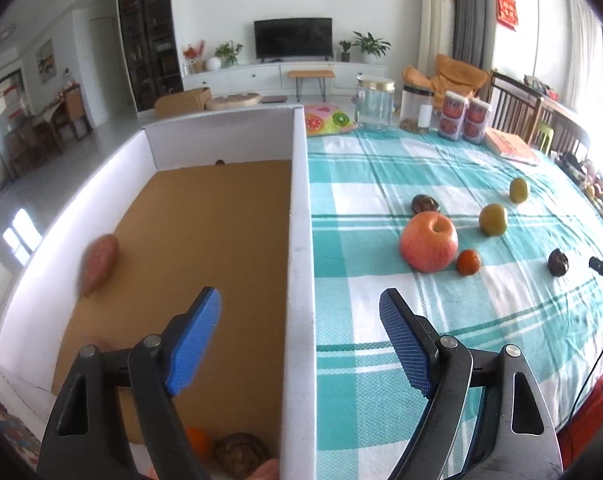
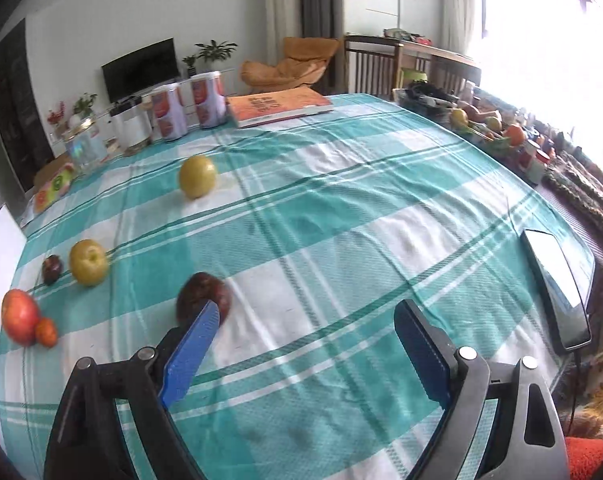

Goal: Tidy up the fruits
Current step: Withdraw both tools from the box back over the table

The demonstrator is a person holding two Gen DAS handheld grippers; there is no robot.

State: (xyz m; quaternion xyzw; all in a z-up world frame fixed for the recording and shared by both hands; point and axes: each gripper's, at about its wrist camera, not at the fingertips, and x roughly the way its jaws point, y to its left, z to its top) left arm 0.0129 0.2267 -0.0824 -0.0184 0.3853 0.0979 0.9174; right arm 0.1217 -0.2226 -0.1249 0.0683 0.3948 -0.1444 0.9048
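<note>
The right hand-held gripper [image 2: 305, 324], jaws spread and empty, is hovering nearest the dark red round fruit [image 2: 204, 298], lying lower left of centre beside its left finger.

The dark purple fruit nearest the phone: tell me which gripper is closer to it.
Right. The right gripper hangs open just beside the dark purple fruit; the left gripper is open over the box wall, well away.
</note>
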